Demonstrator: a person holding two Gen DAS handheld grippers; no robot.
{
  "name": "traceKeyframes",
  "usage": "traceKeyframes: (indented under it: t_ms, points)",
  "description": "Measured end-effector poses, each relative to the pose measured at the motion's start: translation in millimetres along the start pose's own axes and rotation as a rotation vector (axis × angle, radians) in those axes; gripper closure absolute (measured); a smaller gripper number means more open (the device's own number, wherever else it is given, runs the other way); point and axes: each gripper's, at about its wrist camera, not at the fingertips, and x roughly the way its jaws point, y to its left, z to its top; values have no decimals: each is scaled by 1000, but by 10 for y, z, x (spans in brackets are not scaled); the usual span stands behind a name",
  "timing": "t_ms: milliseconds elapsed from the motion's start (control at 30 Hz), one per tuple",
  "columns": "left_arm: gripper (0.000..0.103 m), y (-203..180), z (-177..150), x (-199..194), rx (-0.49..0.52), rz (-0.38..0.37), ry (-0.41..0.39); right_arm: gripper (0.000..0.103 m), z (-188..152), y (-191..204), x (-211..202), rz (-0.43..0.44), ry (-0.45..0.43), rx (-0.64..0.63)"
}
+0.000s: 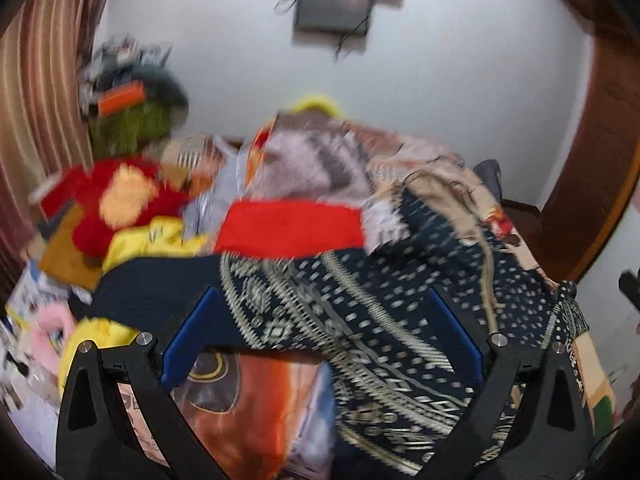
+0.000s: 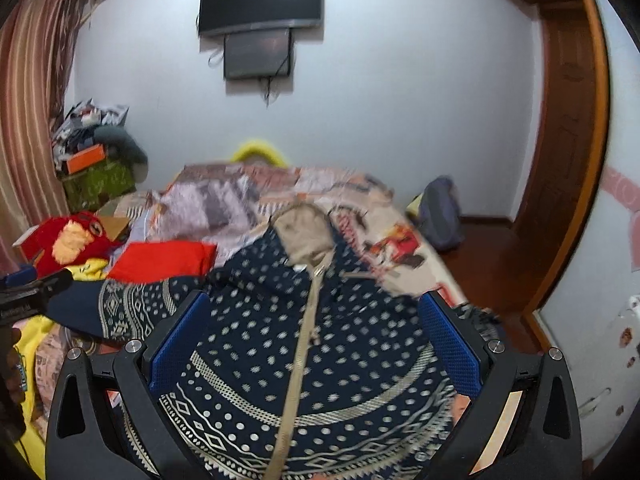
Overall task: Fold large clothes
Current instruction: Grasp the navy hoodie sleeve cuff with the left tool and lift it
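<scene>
A large navy garment (image 1: 360, 320) with white dots and gold patterned bands lies spread on the bed; it also shows in the right wrist view (image 2: 320, 344), with a beige lining and a beige strip (image 2: 304, 344) running down its middle. My left gripper (image 1: 324, 312) is open just above the garment's left part, blue pads wide apart. My right gripper (image 2: 312, 316) is open above the garment's middle, holding nothing. The left gripper shows at the left edge of the right wrist view (image 2: 32, 292).
A folded red cloth (image 1: 292, 228) lies beyond the garment. A red plush toy (image 1: 112, 196), yellow cloth (image 1: 156, 240) and clutter crowd the left. A patterned bedsheet (image 2: 392, 240) covers the bed. A backpack (image 2: 440, 212) sits on the floor right, by a wooden door frame (image 2: 572, 160).
</scene>
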Motion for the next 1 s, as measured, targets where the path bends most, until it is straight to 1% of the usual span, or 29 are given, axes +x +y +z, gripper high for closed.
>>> traceKeyframes:
  t_ms: [67,167,267,333,433,500,600,667,733,767,867,933,967,1000]
  points:
    - [0,276,-16,171,-46,25,29,0,-19,33,233,31,61,-10]
    - [0,701,-36,390,-123,41,84,0,-91,60,511,47,144,-23]
    - [0,1170,-81,622,-213,19,181,0,-178,62,709,64,217,-25]
    - [0,1462,-142,744,-287,0,227,0,-225,56,820,75,257,-16]
    - [3,1800,-236,862,-394,-17,281,0,-261,43,925,75,282,-8]
    - [5,2031,-310,929,-477,-35,301,0,-285,31,970,74,295,-4]
    - [10,2248,-401,1018,-566,-71,321,0,-303,30,1040,71,312,-5]
    - [13,2345,-452,1107,-604,-81,330,0,-315,43,1081,69,322,-9]
    - [23,2424,-483,1202,-628,-79,342,0,-326,67,1115,61,330,-18]
    - [25,2453,-486,1250,-637,-76,339,0,-332,78,1125,57,332,-24]
    - [36,2482,-454,1351,-623,-37,334,0,-350,118,1151,50,334,-47]
    - [50,2468,-410,1386,-609,11,333,0,-361,148,1157,49,338,-62]
    - [54,2461,-388,1389,-593,33,328,0,-363,160,1159,47,339,-68]
    - [65,2444,-364,1378,-572,63,323,0,-363,173,1161,45,339,-78]
